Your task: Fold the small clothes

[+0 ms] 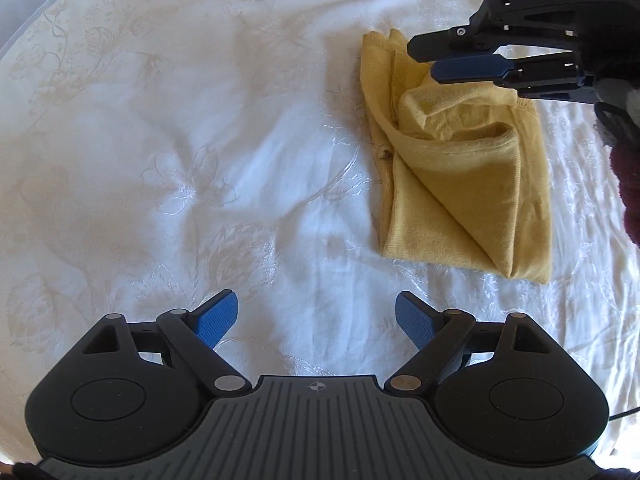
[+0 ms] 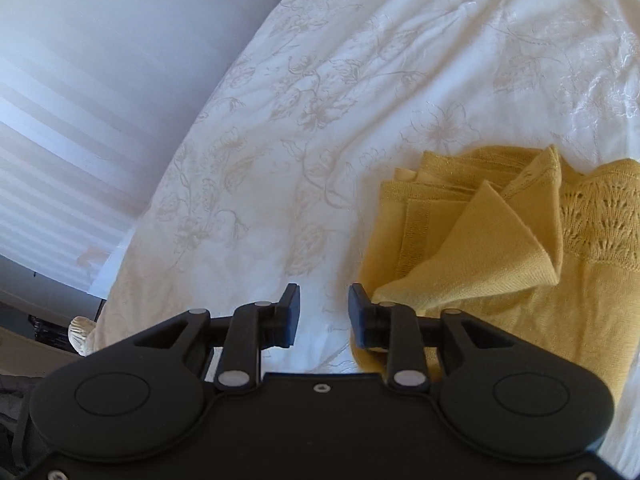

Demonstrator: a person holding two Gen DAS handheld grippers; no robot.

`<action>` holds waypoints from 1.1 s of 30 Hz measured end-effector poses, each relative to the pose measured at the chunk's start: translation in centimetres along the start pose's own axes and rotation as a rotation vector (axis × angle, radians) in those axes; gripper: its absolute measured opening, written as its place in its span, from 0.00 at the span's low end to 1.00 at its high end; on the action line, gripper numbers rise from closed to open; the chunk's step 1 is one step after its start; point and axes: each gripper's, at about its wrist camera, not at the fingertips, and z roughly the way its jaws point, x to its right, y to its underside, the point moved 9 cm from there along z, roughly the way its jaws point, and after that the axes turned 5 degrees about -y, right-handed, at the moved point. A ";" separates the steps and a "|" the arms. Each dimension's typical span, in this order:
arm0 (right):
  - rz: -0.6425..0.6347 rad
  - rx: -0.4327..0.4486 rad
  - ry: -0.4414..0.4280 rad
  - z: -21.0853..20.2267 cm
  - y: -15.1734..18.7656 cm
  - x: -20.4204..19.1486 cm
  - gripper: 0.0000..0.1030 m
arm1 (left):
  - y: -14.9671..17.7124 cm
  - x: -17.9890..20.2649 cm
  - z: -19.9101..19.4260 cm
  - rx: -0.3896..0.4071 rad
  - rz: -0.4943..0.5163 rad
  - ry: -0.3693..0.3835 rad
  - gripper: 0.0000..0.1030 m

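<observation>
A small yellow knitted garment (image 1: 464, 184) lies partly folded on the white bedspread (image 1: 200, 140), with one corner flap turned over on top. In the right wrist view the garment (image 2: 500, 248) shows a lacy knit band at the right. My left gripper (image 1: 316, 320) is open and empty, hovering over bare bedspread to the left of the garment. My right gripper (image 2: 324, 308) is open and empty at the garment's near left edge; in the left wrist view it (image 1: 424, 60) hangs over the garment's far end.
The white bedspread (image 2: 360, 80) has an embroidered floral pattern and soft wrinkles. Its edge curves along the left in the right wrist view, with a pale wall (image 2: 100, 80) beyond. A dark red sleeve (image 1: 628, 184) is at the right edge.
</observation>
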 end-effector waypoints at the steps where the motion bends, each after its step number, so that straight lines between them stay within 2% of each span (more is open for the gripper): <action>1: -0.004 0.013 0.003 -0.6 -0.2 0.0 0.43 | -0.3 0.2 0.0 0.002 0.005 0.011 0.84; 8: 0.009 0.067 0.128 -5.8 0.1 4.1 0.43 | -4.1 3.7 -1.8 0.080 0.093 0.079 0.84; 12: 0.017 0.044 0.190 -6.7 1.2 6.6 0.43 | -6.7 6.1 -2.4 0.137 0.133 0.119 0.84; 14: 0.019 0.019 0.205 -6.4 1.7 7.3 0.43 | -7.5 7.0 -1.5 0.141 0.144 0.118 0.84; 19: 0.003 -0.042 0.184 -4.2 2.0 7.6 0.43 | -6.8 7.2 2.2 0.079 0.138 0.079 0.84; 23: -0.042 -0.051 0.171 -1.4 -0.9 7.2 0.43 | -4.7 5.5 4.8 -0.012 0.116 0.043 0.84; 28: -0.040 0.030 0.111 0.9 -6.0 6.3 0.43 | -3.0 3.2 6.1 -0.080 0.048 0.027 0.84; 29: -0.029 0.056 0.098 0.8 -6.9 6.2 0.46 | -2.8 2.7 6.0 -0.082 0.033 0.026 0.84; 33: 0.001 0.123 0.087 -0.9 -8.1 6.5 0.52 | -2.5 1.6 5.4 -0.080 0.006 0.025 0.84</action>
